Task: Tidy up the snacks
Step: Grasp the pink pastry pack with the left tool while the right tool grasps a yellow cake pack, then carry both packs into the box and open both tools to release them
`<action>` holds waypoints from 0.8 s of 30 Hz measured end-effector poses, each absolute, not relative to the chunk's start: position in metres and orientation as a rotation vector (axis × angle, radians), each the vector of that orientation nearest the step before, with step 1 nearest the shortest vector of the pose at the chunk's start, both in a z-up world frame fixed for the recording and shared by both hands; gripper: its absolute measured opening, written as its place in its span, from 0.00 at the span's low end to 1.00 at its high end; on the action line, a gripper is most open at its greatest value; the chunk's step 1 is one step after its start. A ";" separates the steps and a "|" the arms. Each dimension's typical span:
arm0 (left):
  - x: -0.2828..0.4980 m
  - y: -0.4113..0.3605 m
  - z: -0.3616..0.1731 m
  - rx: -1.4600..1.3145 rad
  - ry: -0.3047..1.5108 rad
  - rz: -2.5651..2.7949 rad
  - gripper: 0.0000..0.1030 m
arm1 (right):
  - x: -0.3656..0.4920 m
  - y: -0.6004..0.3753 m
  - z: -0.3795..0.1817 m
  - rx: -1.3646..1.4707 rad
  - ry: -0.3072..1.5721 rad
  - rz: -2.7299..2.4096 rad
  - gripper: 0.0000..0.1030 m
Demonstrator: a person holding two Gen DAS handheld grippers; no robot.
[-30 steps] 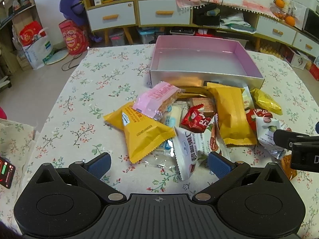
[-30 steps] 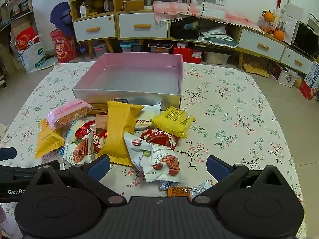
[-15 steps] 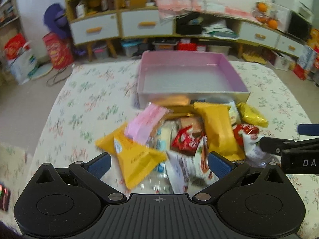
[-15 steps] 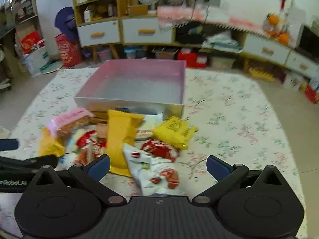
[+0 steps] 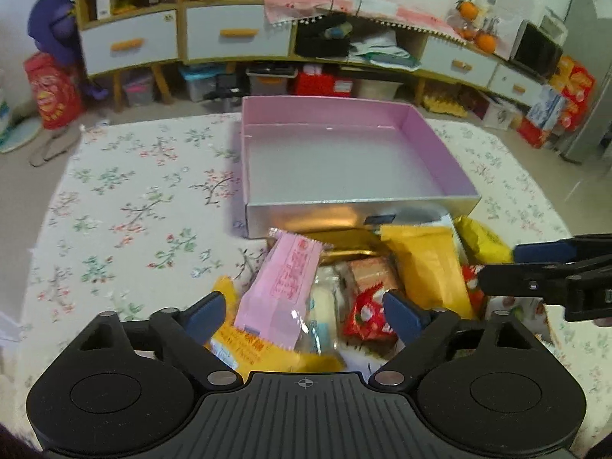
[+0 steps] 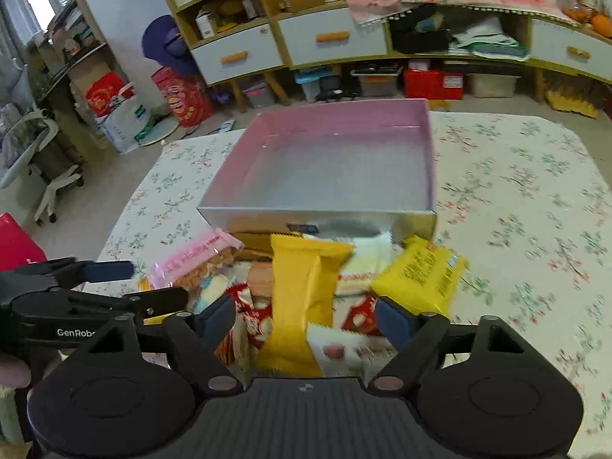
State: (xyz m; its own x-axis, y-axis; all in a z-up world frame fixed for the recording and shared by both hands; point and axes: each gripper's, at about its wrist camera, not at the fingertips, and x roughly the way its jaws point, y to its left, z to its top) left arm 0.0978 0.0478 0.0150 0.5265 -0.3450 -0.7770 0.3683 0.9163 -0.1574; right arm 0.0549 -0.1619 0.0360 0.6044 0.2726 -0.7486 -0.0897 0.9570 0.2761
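Note:
A pile of snack packets lies on the floral tablecloth in front of an empty pink box (image 5: 344, 164) with silver outer walls; the box also shows in the right wrist view (image 6: 336, 168). My left gripper (image 5: 306, 313) is open, over a pink packet (image 5: 283, 287) and a red packet (image 5: 367, 313). My right gripper (image 6: 306, 319) is open, over a long yellow packet (image 6: 302, 290). A yellow square packet (image 6: 420, 271) lies just right of it. Each gripper shows in the other's view, the right (image 5: 535, 271) and the left (image 6: 99, 287).
The floral table (image 5: 134, 206) extends left of the box and right of it (image 6: 516, 210). Cabinets with drawers (image 5: 237, 34) and floor clutter stand beyond the table's far edge. A red bag (image 6: 179, 95) stands on the floor at the left.
Both grippers have moved forward toward the box and now sit over the snack pile. The pile and box look nearer. Both stay open.

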 end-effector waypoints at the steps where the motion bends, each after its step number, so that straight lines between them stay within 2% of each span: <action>1: 0.100 0.048 0.015 0.022 0.924 -0.445 0.77 | 0.059 -0.162 0.035 0.227 0.899 0.220 0.47; 5: 0.110 0.042 0.012 0.043 0.927 -0.487 0.62 | 0.075 -0.163 0.029 0.285 0.918 0.235 0.34; 10: 0.119 0.039 0.004 0.069 0.963 -0.503 0.46 | 0.084 -0.163 0.022 0.315 0.949 0.244 0.25; 14: 0.125 0.036 -0.004 0.090 0.995 -0.491 0.41 | 0.091 -0.160 0.015 0.322 0.992 0.233 0.20; 17: 0.126 0.033 -0.008 0.107 1.005 -0.485 0.41 | 0.094 -0.155 0.009 0.310 1.027 0.227 0.20; 19: 0.126 0.032 -0.010 0.114 1.011 -0.478 0.35 | 0.095 -0.153 0.005 0.295 1.042 0.220 0.20; 24: 0.127 0.029 -0.012 0.110 1.008 -0.456 0.30 | 0.097 -0.147 -0.003 0.262 1.071 0.206 0.16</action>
State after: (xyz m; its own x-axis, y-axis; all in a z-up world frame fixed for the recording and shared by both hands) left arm 0.1272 0.0292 -0.0119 0.4485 -0.3177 -0.8354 0.4180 0.9007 -0.1181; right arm 0.0971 -0.1473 -0.0026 0.4650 0.2915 -0.8359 -0.0395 0.9501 0.3094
